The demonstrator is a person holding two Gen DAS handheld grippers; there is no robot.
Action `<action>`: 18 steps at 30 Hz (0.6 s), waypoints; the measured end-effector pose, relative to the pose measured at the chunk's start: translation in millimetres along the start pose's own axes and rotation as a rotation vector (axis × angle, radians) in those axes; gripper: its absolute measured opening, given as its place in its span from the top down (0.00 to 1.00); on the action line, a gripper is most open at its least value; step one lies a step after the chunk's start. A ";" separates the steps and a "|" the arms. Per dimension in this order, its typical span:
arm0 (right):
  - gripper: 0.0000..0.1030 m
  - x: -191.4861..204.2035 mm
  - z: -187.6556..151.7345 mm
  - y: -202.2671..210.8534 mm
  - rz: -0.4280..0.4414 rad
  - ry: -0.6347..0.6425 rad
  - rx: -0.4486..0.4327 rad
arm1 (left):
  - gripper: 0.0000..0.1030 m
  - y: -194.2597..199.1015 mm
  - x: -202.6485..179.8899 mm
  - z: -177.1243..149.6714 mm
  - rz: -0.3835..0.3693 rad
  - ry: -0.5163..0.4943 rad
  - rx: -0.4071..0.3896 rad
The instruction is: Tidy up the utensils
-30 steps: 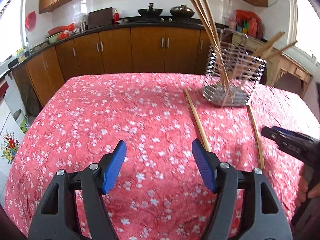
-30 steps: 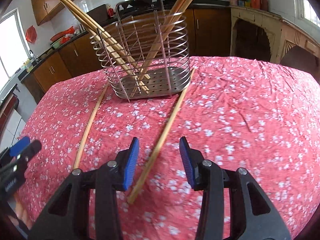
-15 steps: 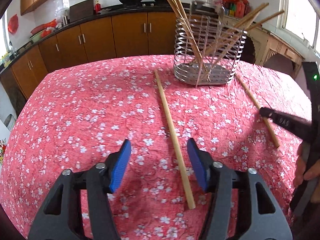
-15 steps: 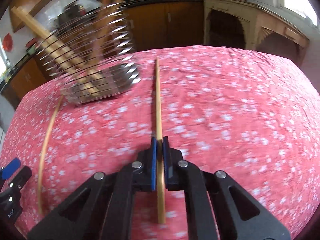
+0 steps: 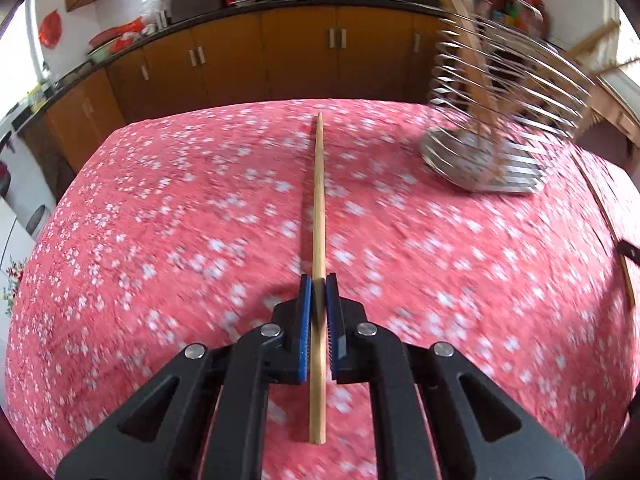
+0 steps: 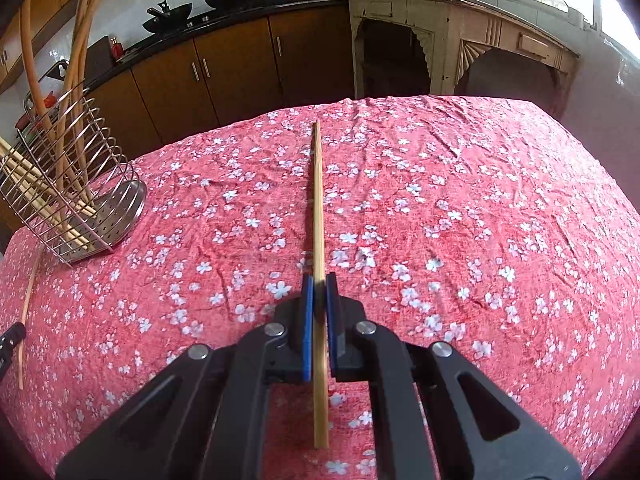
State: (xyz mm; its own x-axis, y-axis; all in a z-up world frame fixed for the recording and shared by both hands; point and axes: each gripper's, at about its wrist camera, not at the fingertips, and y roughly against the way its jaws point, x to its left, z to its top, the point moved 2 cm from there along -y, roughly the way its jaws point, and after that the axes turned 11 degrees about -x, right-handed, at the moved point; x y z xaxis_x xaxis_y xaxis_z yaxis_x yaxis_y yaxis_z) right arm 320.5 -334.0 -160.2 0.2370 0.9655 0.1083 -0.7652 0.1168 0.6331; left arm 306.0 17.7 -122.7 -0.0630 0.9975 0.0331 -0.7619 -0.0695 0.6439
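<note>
In the left wrist view my left gripper (image 5: 319, 280) has its jaws closing on a long wooden chopstick (image 5: 319, 200), the blue pads pressing its sides near the near end. The stick points away over the red floral tablecloth (image 5: 160, 220). In the right wrist view my right gripper (image 6: 319, 280) is shut on a second chopstick (image 6: 318, 200), held the same way. The wire utensil holder (image 5: 492, 160) with several chopsticks standing in it sits at the far right for the left gripper. For the right gripper the holder (image 6: 72, 200) stands at the left.
The tablecloth (image 6: 480, 220) covers the whole table, and its far edge drops toward brown kitchen cabinets (image 5: 280, 56). A pale wooden side table (image 6: 460, 32) stands beyond the right corner. The other gripper's tip (image 6: 10, 340) shows at the left edge of the right wrist view.
My left gripper moved over the left chopstick and closed on it. My right gripper, clamped on its chopstick half a second ago, has swung right, so the holder now sits farther left.
</note>
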 end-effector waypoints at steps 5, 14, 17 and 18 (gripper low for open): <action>0.93 0.0 -2.5 2.1 0.018 0.007 -0.008 | 0.93 -9.0 23.2 7.7 -0.041 0.054 -0.008; 0.83 6.3 -21.4 27.8 0.034 0.025 -0.011 | 0.43 20.3 46.8 -17.8 -0.053 0.035 -0.021; 0.83 7.6 -22.5 28.0 0.023 0.030 -0.009 | 0.43 25.0 48.4 -22.0 -0.054 0.028 -0.016; 0.83 7.5 -22.2 27.7 0.020 0.033 -0.008 | 0.43 25.8 47.6 -21.9 -0.051 0.027 -0.011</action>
State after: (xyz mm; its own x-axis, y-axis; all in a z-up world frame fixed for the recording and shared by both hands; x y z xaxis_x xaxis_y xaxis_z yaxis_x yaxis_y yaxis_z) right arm 287.8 -318.3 -158.8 0.2016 0.9748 0.0951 -0.7744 0.0992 0.6249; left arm 269.2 63.1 -121.2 -0.0414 0.9989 -0.0200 -0.7718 -0.0193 0.6356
